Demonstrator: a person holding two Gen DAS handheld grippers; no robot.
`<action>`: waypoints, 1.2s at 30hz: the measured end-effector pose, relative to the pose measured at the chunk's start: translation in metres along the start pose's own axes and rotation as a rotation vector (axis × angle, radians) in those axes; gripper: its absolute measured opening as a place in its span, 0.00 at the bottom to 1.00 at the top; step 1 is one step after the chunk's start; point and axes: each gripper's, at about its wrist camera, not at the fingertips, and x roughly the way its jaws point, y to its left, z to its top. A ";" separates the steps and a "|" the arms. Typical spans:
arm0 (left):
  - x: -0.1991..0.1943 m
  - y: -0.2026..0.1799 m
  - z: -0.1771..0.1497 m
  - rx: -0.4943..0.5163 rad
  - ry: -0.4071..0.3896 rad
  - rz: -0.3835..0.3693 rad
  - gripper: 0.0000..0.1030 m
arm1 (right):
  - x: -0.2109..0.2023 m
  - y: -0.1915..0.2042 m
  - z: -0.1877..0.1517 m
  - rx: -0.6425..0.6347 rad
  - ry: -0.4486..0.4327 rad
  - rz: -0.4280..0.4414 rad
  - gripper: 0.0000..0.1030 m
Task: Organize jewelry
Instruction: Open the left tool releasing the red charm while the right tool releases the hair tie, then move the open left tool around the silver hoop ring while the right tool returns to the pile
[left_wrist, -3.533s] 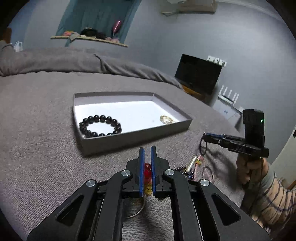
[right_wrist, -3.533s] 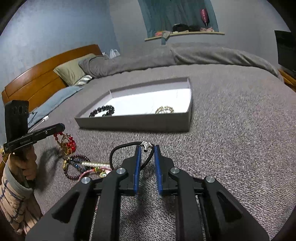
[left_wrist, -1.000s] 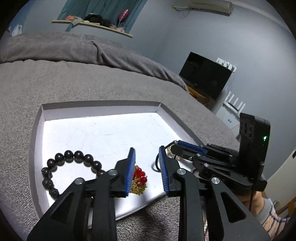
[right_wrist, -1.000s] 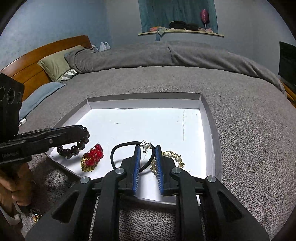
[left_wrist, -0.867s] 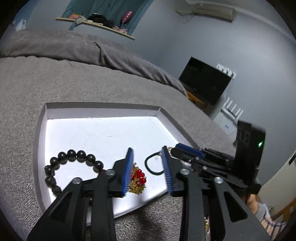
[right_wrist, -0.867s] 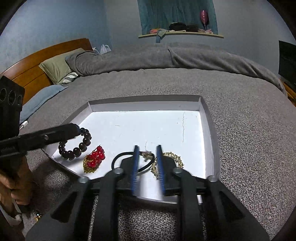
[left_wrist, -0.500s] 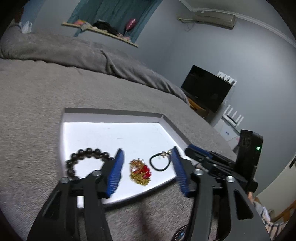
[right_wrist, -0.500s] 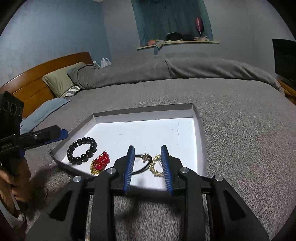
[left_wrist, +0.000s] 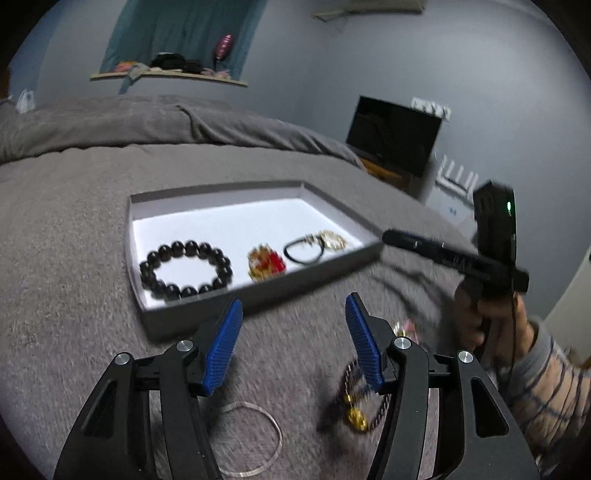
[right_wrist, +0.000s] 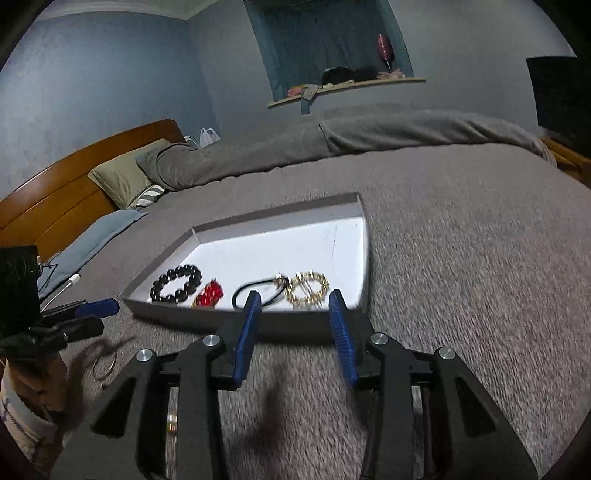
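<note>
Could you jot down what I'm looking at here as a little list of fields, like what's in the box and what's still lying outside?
Surface: grey bedspread
Container: shallow grey cardboard tray with white floor
In tray: black bead bracelet; red and gold ornament; black cord loop; gold chain bracelet
Outside tray: thin silver bangle; dark beaded string with gold beads
Left gripper: open, empty
Right gripper: open, empty

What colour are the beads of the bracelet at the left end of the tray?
Black and glossy; the bracelet shows best in the left wrist view.
</note>
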 end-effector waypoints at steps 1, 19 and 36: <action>0.000 -0.002 -0.002 0.012 0.006 0.004 0.57 | -0.003 -0.001 -0.003 0.003 0.002 0.001 0.37; -0.014 0.029 -0.041 0.029 0.187 0.054 0.59 | -0.006 0.001 -0.023 -0.010 0.106 0.058 0.44; -0.006 0.023 -0.039 0.099 0.174 0.201 0.47 | -0.006 0.027 -0.031 -0.129 0.156 0.103 0.44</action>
